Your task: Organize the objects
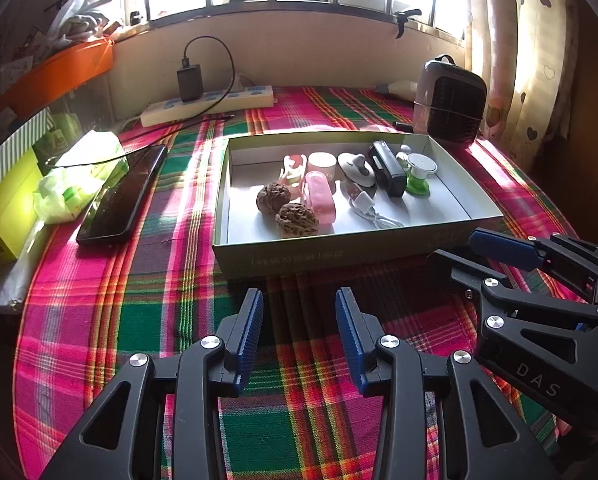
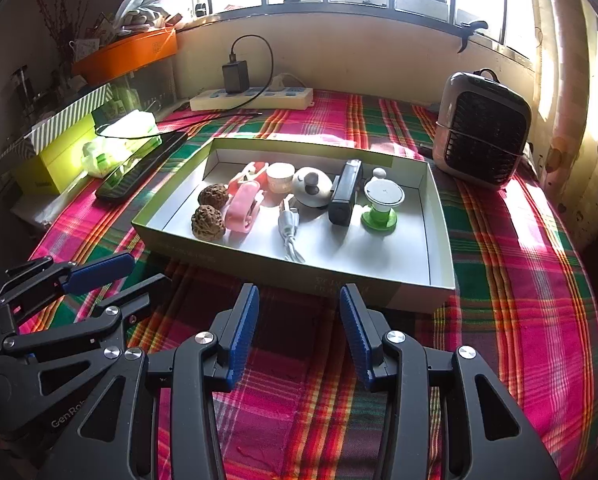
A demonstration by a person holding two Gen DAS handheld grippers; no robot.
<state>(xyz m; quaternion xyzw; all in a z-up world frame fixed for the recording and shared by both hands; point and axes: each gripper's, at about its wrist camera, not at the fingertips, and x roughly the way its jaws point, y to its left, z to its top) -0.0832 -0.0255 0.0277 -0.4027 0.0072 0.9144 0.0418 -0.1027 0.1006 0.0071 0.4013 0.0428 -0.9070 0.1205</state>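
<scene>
Your left gripper [image 1: 299,300] and right gripper [image 2: 299,296] hover low in frame, jaws apart and empty, before the box [image 2: 439,216] holding two walnuts [image 2: 207,222].

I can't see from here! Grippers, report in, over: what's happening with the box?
Left gripper open, empty. Right gripper open, empty. Box on plaid cloth ahead, walnuts and small things inside. Nothing in the way, over.
</scene>
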